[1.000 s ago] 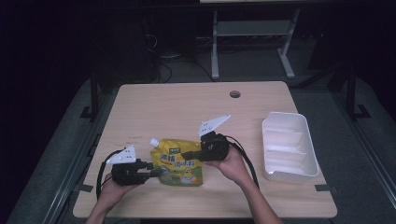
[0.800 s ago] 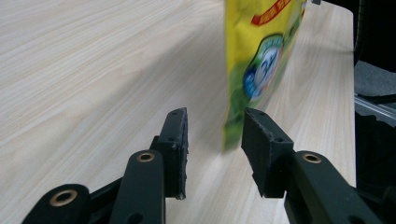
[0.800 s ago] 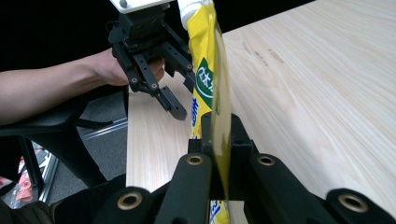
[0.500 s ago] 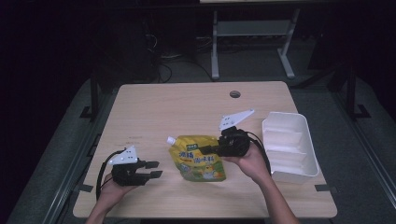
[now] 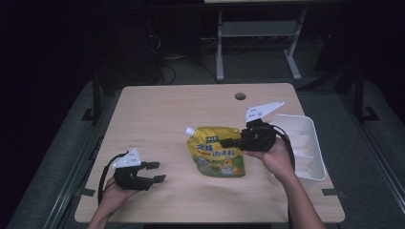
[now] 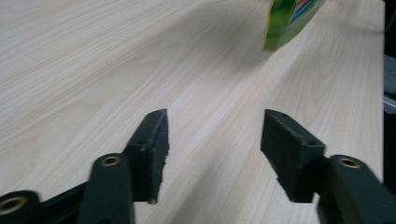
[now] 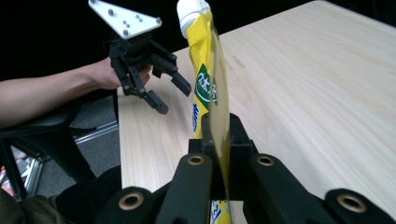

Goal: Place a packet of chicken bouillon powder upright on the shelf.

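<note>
Room: dark, most of it lost in shadow; a grey metal frame [image 5: 258, 43] and loose cables on the floor behind are only faintly made out.

Desk [image 5: 167, 114]: pale wood-grain laminate, rectangular, with a small round dark cable port [image 5: 240, 96] near the far edge.

Pouch [image 5: 217, 152]: flexible spouted bag, glossy yellow and green with printed lettering (too small to read), white screw cap [image 5: 190, 130] at its upper left corner. It is toward the right of the desk's middle, with a shadow under its lower edge. In the right gripper view it is seen edge-on, a thin yellow sheet rising to the cap, its lower part cut off by the jaws.

Right tongs [image 5: 228, 141]: black, jaws pressed narrow onto the pouch's right edge; white three-cornered plate on top; the hand [image 5: 272, 155] covers much of the body.

Left tongs [image 5: 155, 171]: black, jaws spread wide with nothing between them, low over bare desk near the front left corner, well apart from the pouch. The jaw pads are blocky and matt; one inner edge looks chipped in the left gripper view.

Tray [image 5: 310, 143]: white plastic, oblong, shallow, at the desk's right edge; its near end is partly hidden by the right forearm.
</note>
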`<state>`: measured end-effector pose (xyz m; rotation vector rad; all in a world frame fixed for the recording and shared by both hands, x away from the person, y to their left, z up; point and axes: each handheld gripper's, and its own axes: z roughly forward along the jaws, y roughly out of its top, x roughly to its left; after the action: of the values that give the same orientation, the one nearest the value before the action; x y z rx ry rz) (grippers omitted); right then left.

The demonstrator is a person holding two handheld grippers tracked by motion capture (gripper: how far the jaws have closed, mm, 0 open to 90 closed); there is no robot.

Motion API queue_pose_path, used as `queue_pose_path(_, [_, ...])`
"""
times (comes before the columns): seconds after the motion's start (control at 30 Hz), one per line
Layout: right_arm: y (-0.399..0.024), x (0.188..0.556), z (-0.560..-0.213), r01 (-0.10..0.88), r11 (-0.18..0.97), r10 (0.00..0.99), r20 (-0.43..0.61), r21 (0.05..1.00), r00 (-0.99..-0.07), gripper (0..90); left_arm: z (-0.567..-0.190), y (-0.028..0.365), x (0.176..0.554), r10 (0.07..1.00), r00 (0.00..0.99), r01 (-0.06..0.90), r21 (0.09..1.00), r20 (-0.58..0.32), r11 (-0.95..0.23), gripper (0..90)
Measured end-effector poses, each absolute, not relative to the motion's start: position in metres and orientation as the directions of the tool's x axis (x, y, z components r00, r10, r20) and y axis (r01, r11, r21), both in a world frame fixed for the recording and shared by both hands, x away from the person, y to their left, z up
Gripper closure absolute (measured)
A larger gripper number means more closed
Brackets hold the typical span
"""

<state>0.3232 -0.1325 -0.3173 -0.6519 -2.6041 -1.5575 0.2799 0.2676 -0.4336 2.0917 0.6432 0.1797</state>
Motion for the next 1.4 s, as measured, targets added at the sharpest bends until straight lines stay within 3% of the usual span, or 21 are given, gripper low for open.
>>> queue_pose_path(0.2, [-0.149,0.324,-0.310,0.376,0.385,0.349,0.245,0.843,-0.905,89.8,-0.434,0.267,0.279,0.522,0.847,0.380,0.806,-0.106,-0.454,31.9])
queue_pose_path(0.67, [-0.180,0.320,-0.291,0.371,0.360,0.385,0.226,0.856,-0.895,89.7,-0.437,0.269,0.278,0.553,0.829,0.393,0.792,-0.086,-0.466,22.1])
queue_pose_path(1.4, [-0.214,0.322,-0.269,0.361,0.328,0.410,0.213,0.873,-0.887,89.7,-0.440,0.267,0.276,0.556,0.827,0.393,0.788,-0.078,-0.474,19.6])
